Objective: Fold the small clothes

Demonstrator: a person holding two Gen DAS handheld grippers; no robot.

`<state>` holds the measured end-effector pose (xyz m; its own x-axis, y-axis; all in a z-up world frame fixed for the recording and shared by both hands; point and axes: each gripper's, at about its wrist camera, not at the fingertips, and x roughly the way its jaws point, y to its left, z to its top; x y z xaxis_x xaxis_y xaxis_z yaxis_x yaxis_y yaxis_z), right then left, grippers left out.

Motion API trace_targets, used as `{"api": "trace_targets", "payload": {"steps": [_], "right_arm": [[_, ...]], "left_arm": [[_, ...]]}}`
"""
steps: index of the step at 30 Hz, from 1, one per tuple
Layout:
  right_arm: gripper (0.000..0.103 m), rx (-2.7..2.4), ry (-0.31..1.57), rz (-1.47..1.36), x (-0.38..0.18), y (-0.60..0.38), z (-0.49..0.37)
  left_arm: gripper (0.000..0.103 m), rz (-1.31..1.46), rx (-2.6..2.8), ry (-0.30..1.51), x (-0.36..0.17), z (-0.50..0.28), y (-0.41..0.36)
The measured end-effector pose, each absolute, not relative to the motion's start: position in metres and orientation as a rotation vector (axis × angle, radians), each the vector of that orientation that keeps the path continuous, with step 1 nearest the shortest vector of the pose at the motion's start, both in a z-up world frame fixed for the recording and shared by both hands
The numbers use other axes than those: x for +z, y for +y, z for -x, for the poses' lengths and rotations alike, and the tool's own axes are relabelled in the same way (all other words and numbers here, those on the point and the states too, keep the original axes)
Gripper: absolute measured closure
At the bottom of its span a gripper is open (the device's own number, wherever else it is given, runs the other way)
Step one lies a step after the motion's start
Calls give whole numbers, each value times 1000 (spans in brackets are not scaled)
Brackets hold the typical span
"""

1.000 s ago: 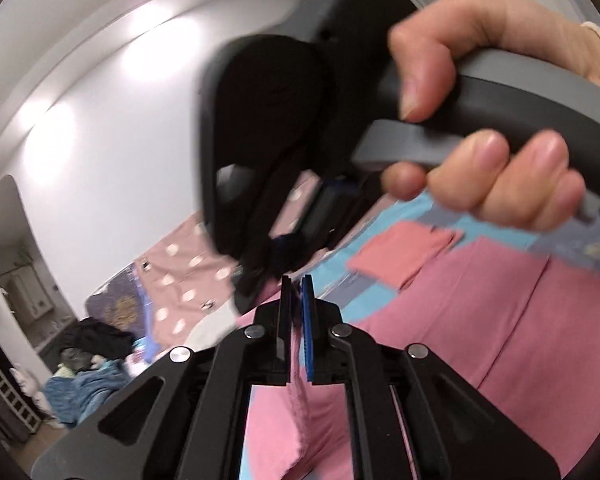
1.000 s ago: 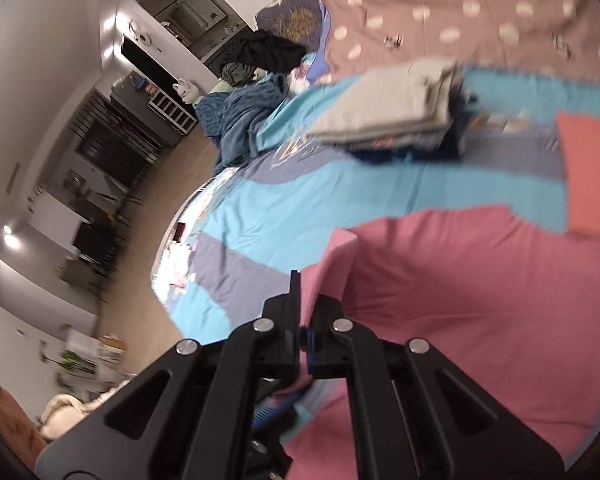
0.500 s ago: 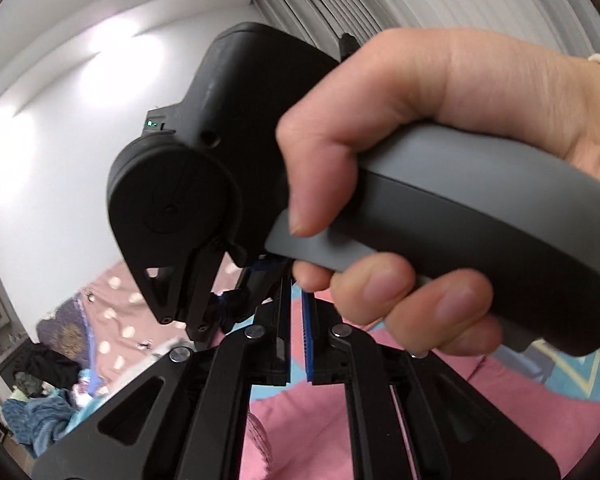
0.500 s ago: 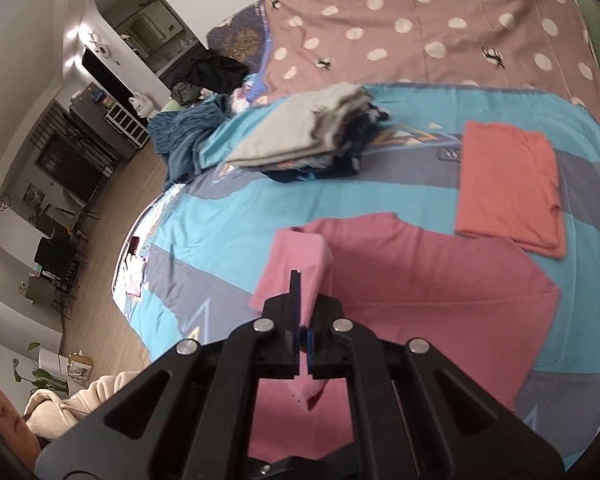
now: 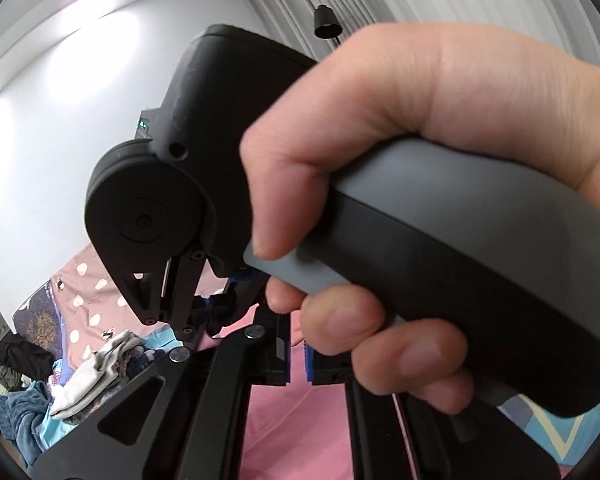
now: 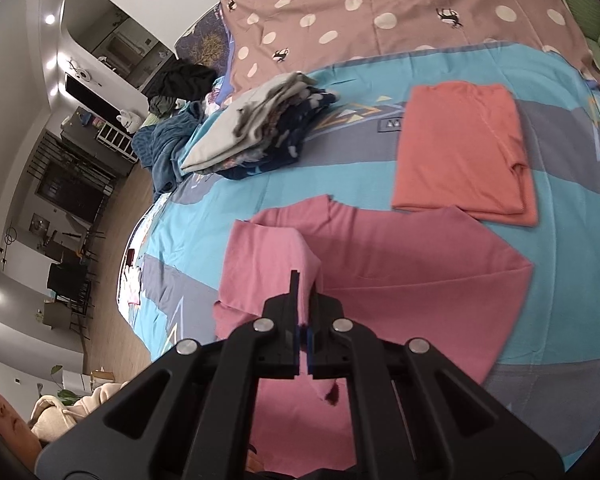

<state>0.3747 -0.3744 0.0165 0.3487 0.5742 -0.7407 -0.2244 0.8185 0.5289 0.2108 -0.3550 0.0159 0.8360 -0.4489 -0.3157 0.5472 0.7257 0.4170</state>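
The pink cotton garment (image 6: 400, 276) lies spread on the blue-and-grey patterned bedspread (image 6: 228, 204), toward its near edge, its cloth smooth across the middle and one side lifted and doubled back over itself in a soft fold. The right gripper (image 6: 303, 334) has its black fingers pinched tight on that raised pink edge, which runs up between them and drops in a small flap below. The left gripper (image 5: 297, 360) shows its fingers nearly together with pink cloth in the narrow gap, so it appears to hold the garment too, though most of that grip is covered. Just beyond the pink garment's far edge, and slightly over it, sits a folded orange-red shirt (image 6: 464, 144); toward the far left corner of the bedspread a stack of folded grey and dark blue clothes (image 6: 256, 128) takes up room. Bare bedspread stays open to the left of the pink cloth, up to the bed's left edge above the wooden floor (image 6: 112, 240). In the left wrist view, the person's right hand (image 5: 400, 184) and the dark body of its gripper fill most of the picture, hiding the bed behind them.
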Motion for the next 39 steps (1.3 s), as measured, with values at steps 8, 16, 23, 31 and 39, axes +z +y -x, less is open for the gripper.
{"api": "trace_targets", "payload": {"steps": [8,16,23,31,39], "right_arm": [[101,525,1161,-456,-24,-412,-382],[101,517,1254,-540,-88,-437,-388],[97,408,1338,-578,-141,-464,-389],[68,204,1179,-333,-121,-474,-350],[53,228,948,-89,-103,-389,-302]], "left_arm": [[97,-541,-594,248,0,-211,-372],[97,-603,-618,385,-41,-240,-369],[67,-651,-711,532,-63,-235,-356],[45,-407,-825,706,-24,-260,-223],[34,403,-734,949,-70,-375,-38]]}}
